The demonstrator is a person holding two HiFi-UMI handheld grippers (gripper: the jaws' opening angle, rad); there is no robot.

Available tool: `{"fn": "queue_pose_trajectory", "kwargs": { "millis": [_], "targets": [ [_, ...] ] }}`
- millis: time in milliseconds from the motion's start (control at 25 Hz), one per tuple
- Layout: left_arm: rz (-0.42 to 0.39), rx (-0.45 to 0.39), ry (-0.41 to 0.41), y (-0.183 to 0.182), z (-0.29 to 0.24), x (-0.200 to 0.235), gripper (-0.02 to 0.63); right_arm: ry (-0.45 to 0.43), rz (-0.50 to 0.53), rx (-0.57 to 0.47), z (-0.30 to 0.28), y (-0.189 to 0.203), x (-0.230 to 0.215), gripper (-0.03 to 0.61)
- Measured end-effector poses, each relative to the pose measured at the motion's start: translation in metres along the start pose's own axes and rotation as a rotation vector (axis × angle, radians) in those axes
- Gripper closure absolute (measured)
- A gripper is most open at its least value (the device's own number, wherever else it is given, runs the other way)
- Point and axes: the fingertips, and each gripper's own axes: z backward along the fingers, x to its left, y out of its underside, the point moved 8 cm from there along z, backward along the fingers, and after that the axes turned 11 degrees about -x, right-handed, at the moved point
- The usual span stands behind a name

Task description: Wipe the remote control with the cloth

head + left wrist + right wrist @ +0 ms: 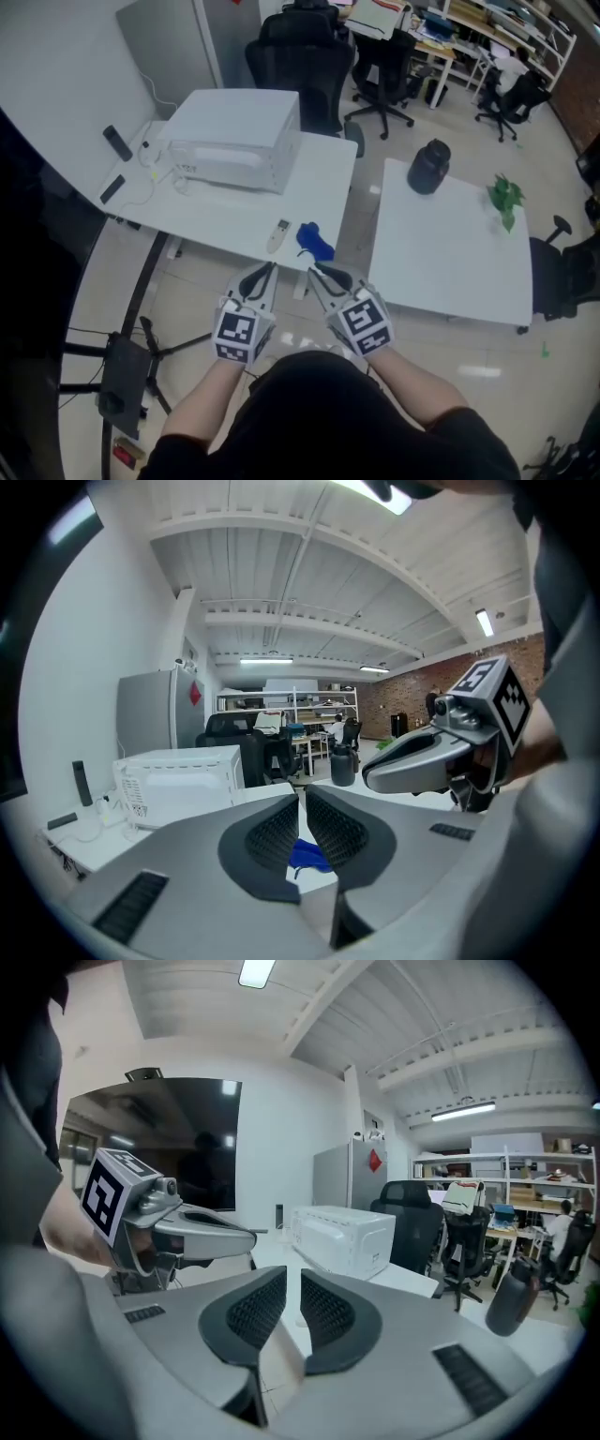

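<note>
In the head view I hold both tools low and close to my body, short of the near edge of the white worktop (pixel 234 239). My left hand-held gripper (pixel 260 278) and my right hand-held gripper (pixel 325 278) are side by side, both pointing at that edge. The remote control (pixel 278 234) lies on the worktop near its front edge. The blue cloth (pixel 315 241) lies bunched just beside it on the right, and I cannot tell whether they touch. Neither tool touches either one. A white microwave (pixel 234 141) stands further back, and a black jug (pixel 429 166) stands on a second worktop (pixel 450 253) to the right.

In the left gripper view my jaws are drawn together, their ribbed pads all but meeting, with nothing gripped. The cloth shows as a blue patch through the gap below the pads, away on the worktop. The right tool hangs in the air at the right.

In the right gripper view my jaws stand a narrow slit apart, with nothing between them. The microwave sits beyond them, the left tool is at the left, and an office chair (pixel 412 1222) is behind.
</note>
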Motion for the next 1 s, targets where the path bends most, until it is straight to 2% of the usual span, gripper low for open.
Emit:
{"fn": "queue_pose_trajectory", "kwargs": {
  "millis": [80, 200, 440, 1000],
  "targets": [
    [-0.009, -0.005, 0.003, -0.003, 0.002, -0.004, 0.614, 0.003, 0.002, -0.016, 0.006, -0.004, 0.004, 0.543],
    [-0.019, -0.005, 0.017, -0.003, 0.006, -0.009, 0.614, 0.004, 0.002, -0.031, 0.012, -0.005, 0.008, 0.567],
    [-0.054, 0.004, 0.042, -0.001, 0.010, -0.016, 0.614, 0.004, -0.012, -0.039, 0.016, -0.008, 0.011, 0.571],
    [-0.034, 0.012, 0.036, -0.001, 0.010, -0.019, 0.614, -0.001, -0.008, -0.034, 0.014, -0.007, 0.013, 0.571]
  ]
}}
